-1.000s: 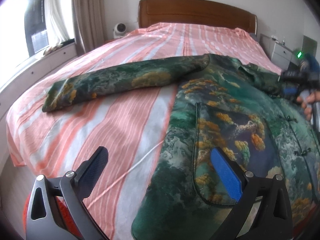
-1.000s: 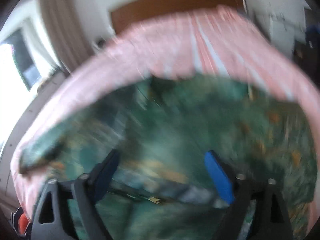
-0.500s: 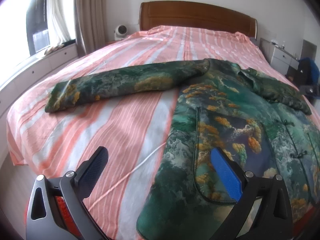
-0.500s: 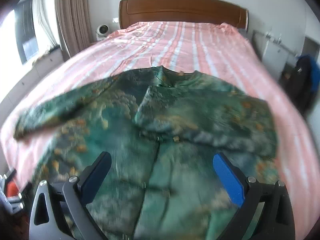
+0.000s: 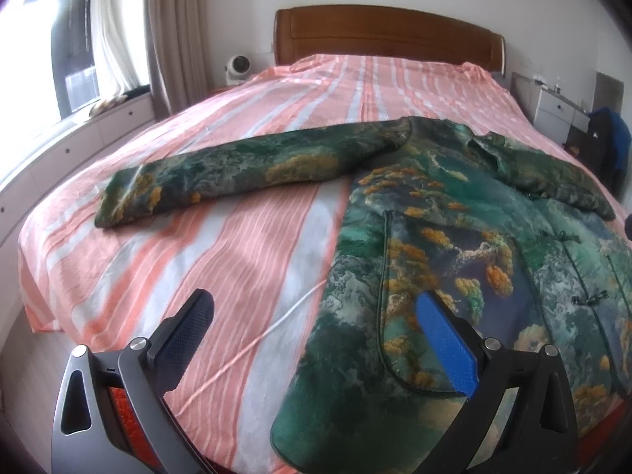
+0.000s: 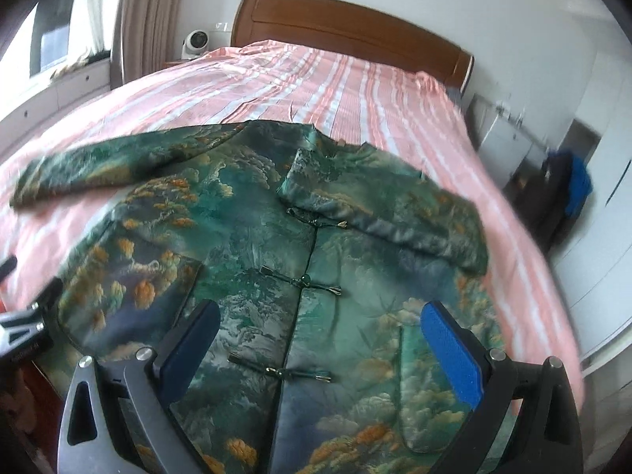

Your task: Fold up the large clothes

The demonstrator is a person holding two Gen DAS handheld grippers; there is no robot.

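Left wrist view
Left gripper (image 5: 316, 335): hovering above the near edge of the bed, fingers spread wide, gripping nothing.
Fingers: the dark one (image 5: 183, 339) is showing over bare sheet, the blue one (image 5: 446, 345) over the jacket's lower front.
Jacket (image 5: 454, 245): lying flat on the bed, front up, green with orange and white landscape print, filling the right half of this view.
Left sleeve (image 5: 245, 170): stretching straight out across the sheet toward the window side, cuff resting near the bed's left edge.
Other sleeve (image 5: 553, 173): lying folded in across the chest.
Sheet (image 5: 245, 245): pink and white stripes, covering the whole bed.
Headboard (image 5: 387, 35): brown wood, standing at the far end.
Curtain (image 5: 173, 31): hanging at the left by the window.

Right wrist view
Right gripper (image 6: 320, 339): hovering over the jacket's lower front, fingers spread wide, gripping nothing.
Jacket (image 6: 245, 245): lying centred under the gripper, its closure running down the middle with knot buttons (image 6: 316, 284) fastened.
Folded sleeve (image 6: 379, 213): lying across the upper chest from the right shoulder to the collar.
Outstretched sleeve (image 6: 110, 166): reaching left over the sheet (image 6: 355, 91).
Left gripper (image 6: 23, 324): showing only partly at the left edge, beside the jacket's hem corner.
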